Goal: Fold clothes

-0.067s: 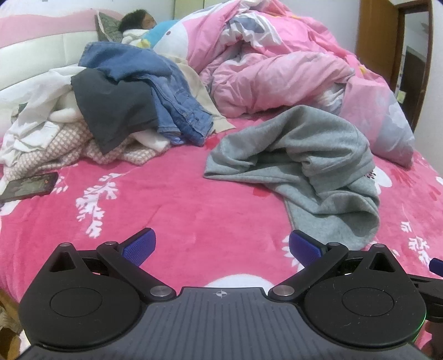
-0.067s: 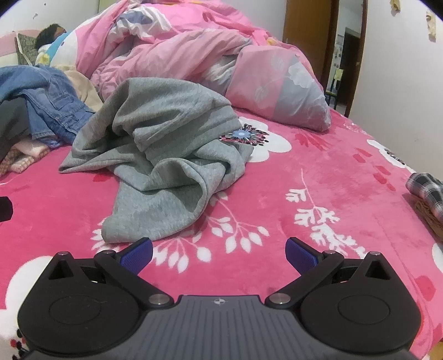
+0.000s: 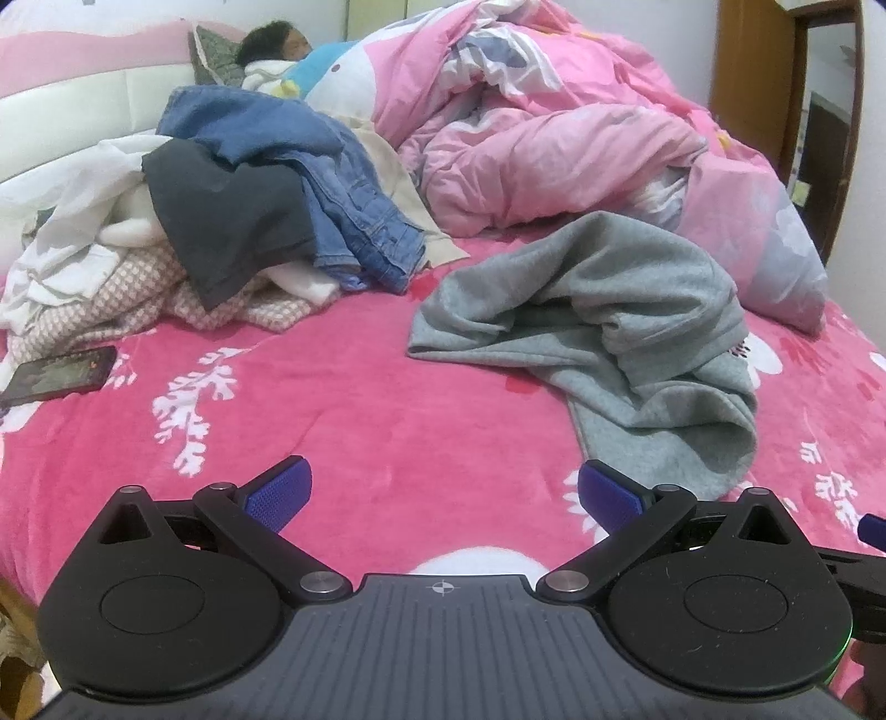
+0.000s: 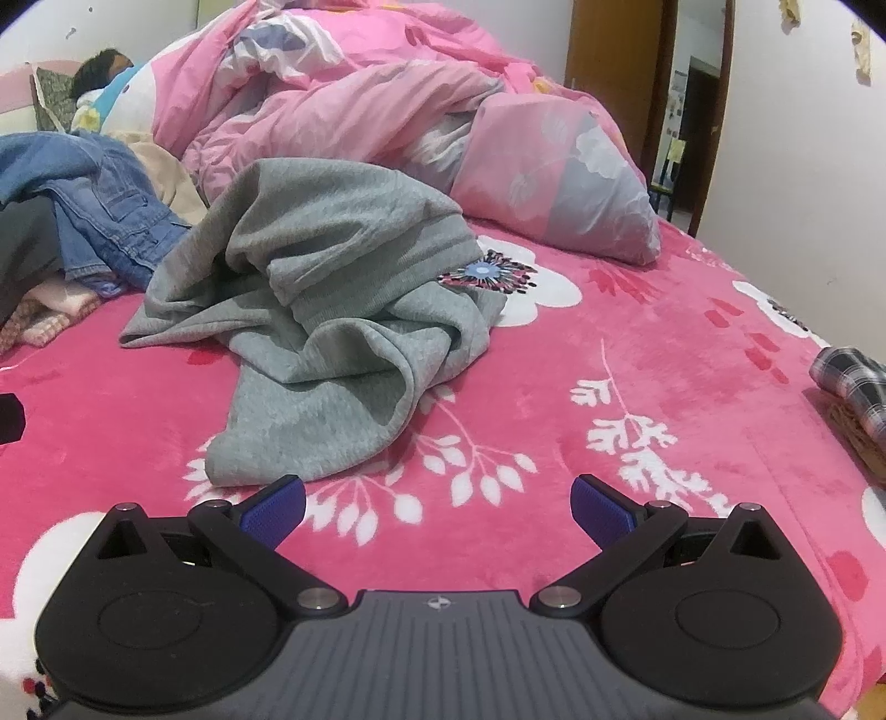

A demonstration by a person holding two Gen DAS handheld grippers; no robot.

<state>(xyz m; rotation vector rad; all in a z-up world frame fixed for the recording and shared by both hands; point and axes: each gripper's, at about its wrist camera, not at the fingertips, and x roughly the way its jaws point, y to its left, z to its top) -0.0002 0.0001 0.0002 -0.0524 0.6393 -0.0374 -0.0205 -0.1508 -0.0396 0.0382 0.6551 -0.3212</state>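
A crumpled grey sweatshirt [image 3: 620, 327] lies on the pink floral blanket [image 3: 343, 421]; it also shows in the right wrist view [image 4: 332, 310]. My left gripper [image 3: 443, 493] is open and empty, low over the blanket, with the sweatshirt ahead to its right. My right gripper [image 4: 437, 507] is open and empty, and the sweatshirt's near hem lies just ahead of its left finger [image 4: 277, 507]. A pile of other clothes [image 3: 232, 205], with blue jeans and a dark grey garment on top, sits at the back left.
A bunched pink duvet [image 3: 554, 122] fills the back of the bed. A person [image 3: 277, 41] lies at the headboard. A phone [image 3: 58, 376] lies on the blanket at the left. A plaid cloth [image 4: 855, 382] sits at the bed's right edge. A wooden door [image 4: 614, 61] stands behind.
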